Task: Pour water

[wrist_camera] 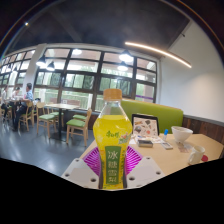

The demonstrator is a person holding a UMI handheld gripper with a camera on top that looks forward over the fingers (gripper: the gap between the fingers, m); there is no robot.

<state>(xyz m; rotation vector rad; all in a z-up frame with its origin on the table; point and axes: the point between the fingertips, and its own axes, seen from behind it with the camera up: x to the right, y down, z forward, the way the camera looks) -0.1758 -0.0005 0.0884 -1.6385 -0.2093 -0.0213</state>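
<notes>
Gripper view: the gripper [113,168] pinches a smooth, cylindrical yellow plastic bottle [113,140], orange cap upright.

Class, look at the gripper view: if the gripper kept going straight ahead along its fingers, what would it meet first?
Nothing new: the gripper already has the yellow drink bottle between its pink pads, apparently clamped. Beyond it, probably the bare table.

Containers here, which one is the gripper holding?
The yellow drink bottle with the yellow cap, clamped between the pink pads of the gripper; the white cup stands beyond on the table.
</notes>
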